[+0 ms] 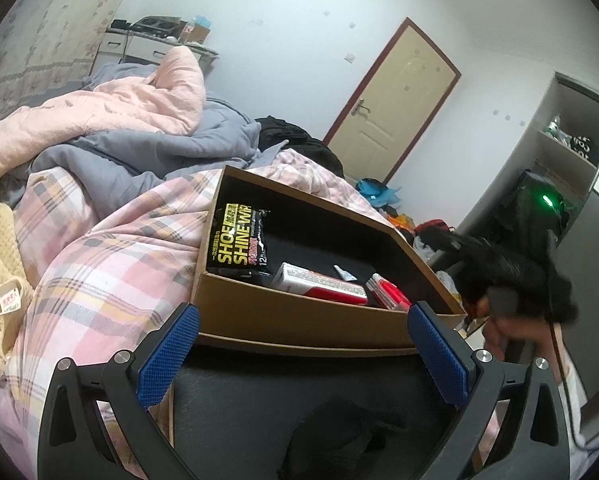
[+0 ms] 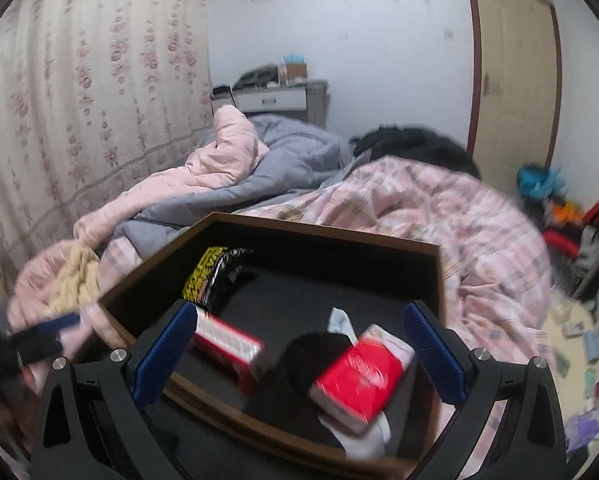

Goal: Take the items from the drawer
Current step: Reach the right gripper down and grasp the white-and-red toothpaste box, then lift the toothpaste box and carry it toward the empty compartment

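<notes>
An open brown drawer [image 1: 299, 316] with a black lining juts out beside the bed. Inside lie a black shoe shine wipes pack [image 1: 239, 242], a red and white box [image 1: 319, 286], a small white tube [image 1: 345, 273] and a red packet [image 1: 389, 294]. My left gripper [image 1: 303, 352] is open, just in front of the drawer's front wall. My right gripper [image 2: 299, 344] is open over the drawer [image 2: 283, 428], with the red and white box [image 2: 229, 344] by its left finger and the red packet [image 2: 359, 376] between the fingers, untouched. The wipes pack [image 2: 211, 276] lies further back.
A bed with a pink plaid quilt [image 1: 111, 264] and pink and grey covers borders the drawer on the left and behind. A person's hand in a black fuzzy sleeve [image 1: 515, 276] holds the other gripper at the right. Clutter covers the floor [image 2: 579, 332] to the right.
</notes>
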Motion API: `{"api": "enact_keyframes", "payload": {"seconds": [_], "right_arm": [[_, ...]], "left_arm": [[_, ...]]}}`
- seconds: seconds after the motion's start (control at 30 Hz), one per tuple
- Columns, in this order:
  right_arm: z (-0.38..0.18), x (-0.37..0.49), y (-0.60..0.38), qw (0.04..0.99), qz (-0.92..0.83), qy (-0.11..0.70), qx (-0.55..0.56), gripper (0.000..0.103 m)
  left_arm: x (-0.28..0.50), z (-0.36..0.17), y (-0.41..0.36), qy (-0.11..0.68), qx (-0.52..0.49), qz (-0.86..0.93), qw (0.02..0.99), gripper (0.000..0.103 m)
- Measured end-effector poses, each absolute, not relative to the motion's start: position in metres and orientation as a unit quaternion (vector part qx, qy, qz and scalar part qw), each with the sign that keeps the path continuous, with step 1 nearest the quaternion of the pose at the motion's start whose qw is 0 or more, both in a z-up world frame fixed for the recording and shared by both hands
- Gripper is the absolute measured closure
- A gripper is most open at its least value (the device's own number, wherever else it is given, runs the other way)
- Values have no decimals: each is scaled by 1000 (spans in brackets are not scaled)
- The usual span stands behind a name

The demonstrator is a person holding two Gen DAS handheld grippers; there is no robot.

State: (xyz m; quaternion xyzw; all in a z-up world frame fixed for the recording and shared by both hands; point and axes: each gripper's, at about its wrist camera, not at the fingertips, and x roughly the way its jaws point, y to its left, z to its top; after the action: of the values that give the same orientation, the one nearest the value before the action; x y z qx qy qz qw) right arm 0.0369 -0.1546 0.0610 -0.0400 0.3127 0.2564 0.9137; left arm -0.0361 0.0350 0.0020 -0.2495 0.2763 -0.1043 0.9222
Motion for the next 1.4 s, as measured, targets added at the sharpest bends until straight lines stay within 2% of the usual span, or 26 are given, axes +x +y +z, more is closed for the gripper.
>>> {"api": "enact_keyframes", "payload": {"seconds": [0.17, 0.27, 0.6, 0.77, 1.0, 1.1, 1.27, 1.3, 1.33, 1.4], "right_arm": [[34, 70, -110, 863, 265, 427, -55, 1], [12, 72, -86, 841, 271, 463, -72, 2], [2, 41, -65, 845, 275, 422, -176, 3], [-2, 39, -61, 838, 283, 425, -190, 3], [-12, 47, -60, 812, 322, 452, -180, 23], [-13, 46, -63, 799, 351, 458, -165, 37], [-12, 43, -69, 796, 374, 454, -141, 50], [-12, 44, -71, 799, 374, 453, -131, 55], [-13, 47, -73, 803, 365, 454, -124, 75], [-13, 54, -81, 810, 354, 459, -88, 79]], "left_arm": [[-35, 0, 41, 279, -265, -96, 918, 0], [-34, -3, 46, 284, -278, -95, 913, 0], [-30, -9, 51, 296, -297, -96, 903, 0], [-29, -10, 50, 299, -294, -97, 903, 0], [-27, -11, 51, 302, -299, -98, 900, 0], [-27, -11, 52, 303, -300, -98, 899, 0], [-27, -11, 51, 303, -300, -98, 899, 0], [-27, -12, 52, 304, -301, -98, 899, 0], [-27, -11, 51, 303, -301, -98, 899, 0], [-26, -11, 51, 304, -301, -98, 899, 0]]}}
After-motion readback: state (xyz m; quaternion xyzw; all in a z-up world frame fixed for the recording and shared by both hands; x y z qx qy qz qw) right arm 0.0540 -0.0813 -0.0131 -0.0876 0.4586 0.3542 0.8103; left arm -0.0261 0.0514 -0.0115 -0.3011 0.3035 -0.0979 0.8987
